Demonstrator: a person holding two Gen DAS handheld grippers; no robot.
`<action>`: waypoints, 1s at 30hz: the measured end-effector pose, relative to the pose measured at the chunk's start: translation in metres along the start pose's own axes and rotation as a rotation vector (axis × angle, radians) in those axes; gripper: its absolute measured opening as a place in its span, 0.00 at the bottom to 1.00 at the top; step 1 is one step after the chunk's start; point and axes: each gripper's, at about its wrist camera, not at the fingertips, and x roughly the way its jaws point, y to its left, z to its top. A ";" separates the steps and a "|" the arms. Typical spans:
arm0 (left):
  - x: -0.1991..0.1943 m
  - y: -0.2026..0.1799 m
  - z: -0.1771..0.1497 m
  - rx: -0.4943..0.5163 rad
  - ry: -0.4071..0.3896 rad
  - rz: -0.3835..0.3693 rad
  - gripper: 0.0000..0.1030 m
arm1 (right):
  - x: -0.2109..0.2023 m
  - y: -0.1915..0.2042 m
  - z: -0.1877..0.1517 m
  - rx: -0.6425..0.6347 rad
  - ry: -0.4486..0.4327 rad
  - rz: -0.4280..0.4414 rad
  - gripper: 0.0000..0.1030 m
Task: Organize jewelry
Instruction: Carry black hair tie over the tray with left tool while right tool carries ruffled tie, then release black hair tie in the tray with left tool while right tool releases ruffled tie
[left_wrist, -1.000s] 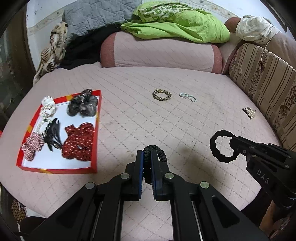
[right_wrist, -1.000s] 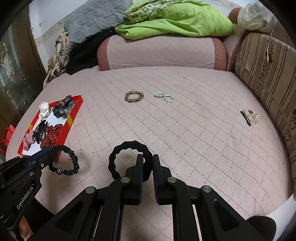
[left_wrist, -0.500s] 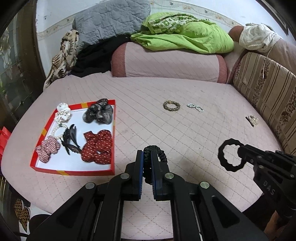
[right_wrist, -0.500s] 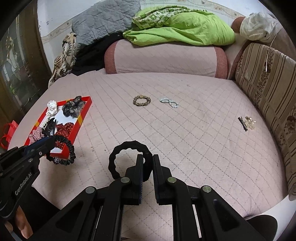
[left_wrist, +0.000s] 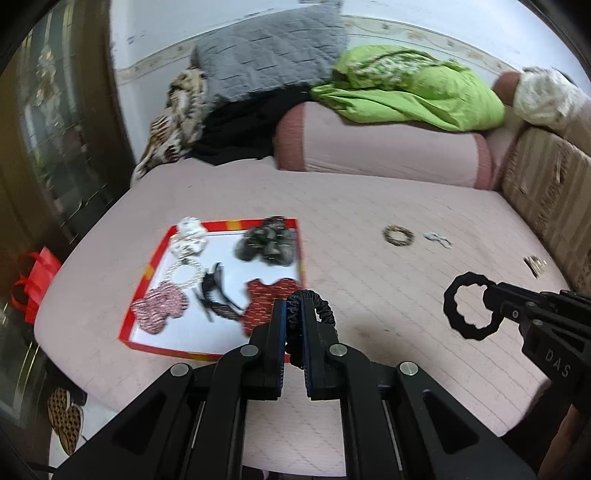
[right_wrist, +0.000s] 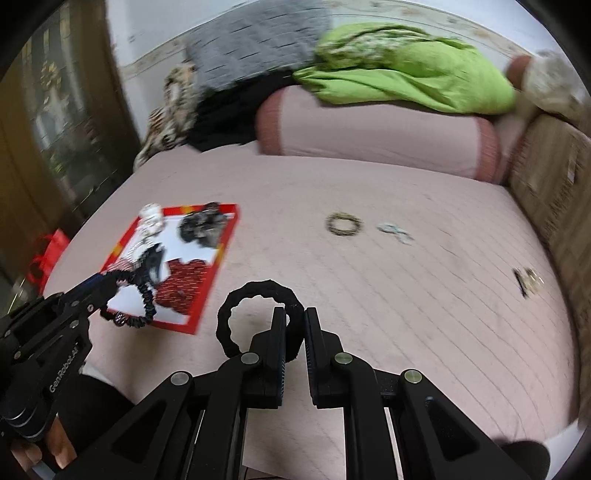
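Left wrist: left gripper (left_wrist: 293, 314) pinching black scrunchie (left_wrist: 320, 309), held above near edge of red tray (left_wrist: 142, 280) on bed (left_wrist: 369, 206).

Right wrist: right gripper (right_wrist: 294, 323) pinching black ring (right_wrist: 255, 290) above bed, right of tray.

The tray (left_wrist: 142, 291) had a red rim with yellow patches and a white floor. In it lay a red dotted bow (left_wrist: 271, 295), a grey scrunchie (left_wrist: 266, 247) and a pink checked bow (left_wrist: 159, 308). Beside it, the bed (left_wrist: 369, 206) was pale pink, quilted in diamonds.
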 end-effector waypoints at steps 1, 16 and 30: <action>0.002 0.006 0.002 -0.013 0.004 0.004 0.07 | 0.001 0.007 0.004 -0.019 0.004 0.012 0.10; 0.051 0.105 0.028 -0.151 0.092 0.007 0.07 | 0.046 0.085 0.054 -0.170 0.037 0.126 0.10; 0.115 0.155 0.053 -0.175 0.151 -0.004 0.07 | 0.138 0.114 0.080 -0.176 0.089 0.195 0.10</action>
